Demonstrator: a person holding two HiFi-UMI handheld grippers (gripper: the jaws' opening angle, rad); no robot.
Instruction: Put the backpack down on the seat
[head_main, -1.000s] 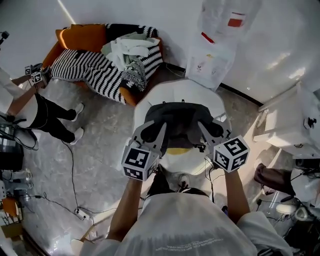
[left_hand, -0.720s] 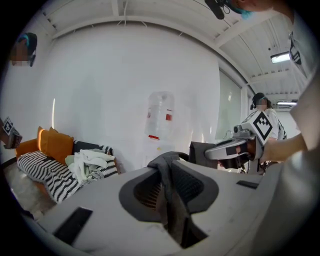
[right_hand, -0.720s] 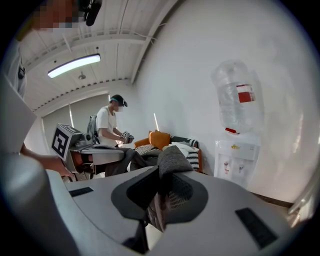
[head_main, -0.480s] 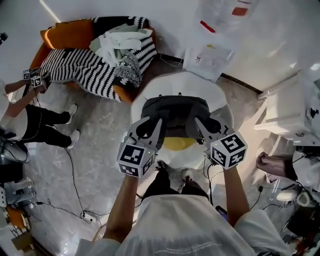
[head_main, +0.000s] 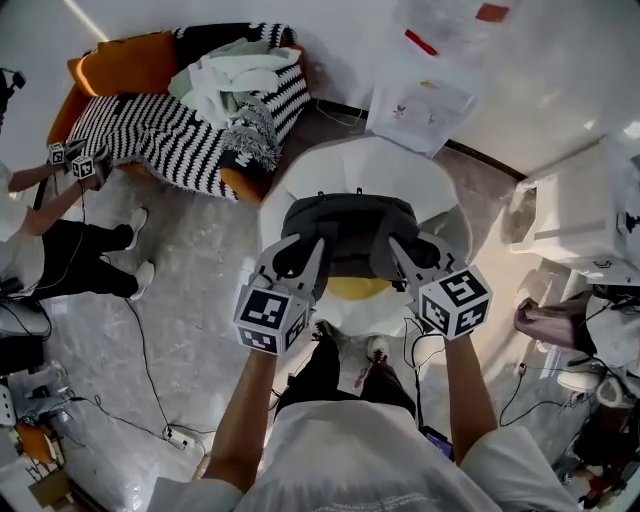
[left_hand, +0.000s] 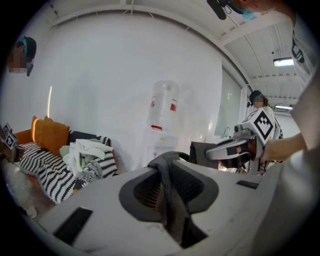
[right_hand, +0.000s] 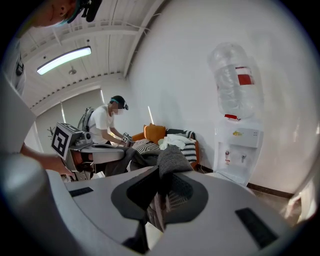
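A dark grey backpack (head_main: 346, 228) hangs between my two grippers, just over a round white seat (head_main: 372, 162) with a yellow pad (head_main: 352, 289). In the head view my left gripper (head_main: 303, 256) holds its left side and my right gripper (head_main: 402, 252) its right side. In the left gripper view my left gripper (left_hand: 168, 176) is shut on a grey backpack strap (left_hand: 170, 192). The right gripper (right_hand: 161, 186) is likewise shut on a grey strap (right_hand: 171, 162) in its own view. Whether the bag's underside touches the seat is hidden.
An orange sofa (head_main: 128, 62) with striped blankets and clothes stands at the back left. A water dispenser (head_main: 425, 75) stands behind the seat against the wall. Another person (head_main: 60, 235) with grippers is at the left. Cables (head_main: 140, 350) lie on the floor, and white furniture (head_main: 580, 215) stands at the right.
Both grippers have sunk toward the white seat with the backpack between them. Their grips on the straps look the same.
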